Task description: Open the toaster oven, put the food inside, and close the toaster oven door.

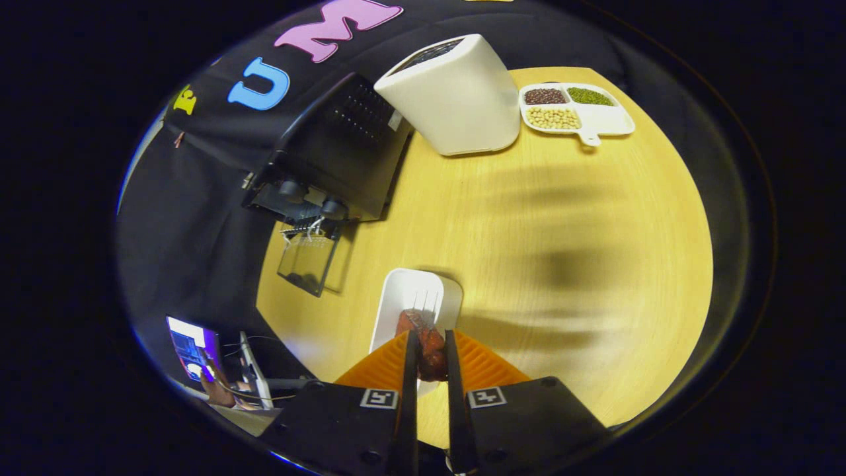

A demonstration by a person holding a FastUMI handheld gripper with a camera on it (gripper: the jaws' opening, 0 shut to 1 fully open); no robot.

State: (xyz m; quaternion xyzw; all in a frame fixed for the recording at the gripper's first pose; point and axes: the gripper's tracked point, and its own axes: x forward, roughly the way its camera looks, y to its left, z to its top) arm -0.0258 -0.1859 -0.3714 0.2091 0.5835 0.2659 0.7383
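The gripper (431, 344) is holding a piece of reddish-brown food (426, 347) between its two fingers (411, 370), which are standing close together with both pressing on the food's sides. The food is sitting over the near end of a white plate (413, 297) that is resting on the round wooden table (562, 264). Taking the plate as the landmark, the black toaster oven (337, 152) is standing beyond it and to the left, at the table's edge, well apart from the plate. The oven's glass door (307, 261) is hanging open and folded down toward the plate, with two knobs (310, 198) showing on the oven's front. A white toaster (456, 92) is standing just beside the oven, beyond the plate. A white divided tray (575, 109) holding dark, green and pale beans in separate compartments is lying farther beyond the plate and to the right, near the toaster. A lit screen (192, 350) is showing off the table, to the left of the plate.
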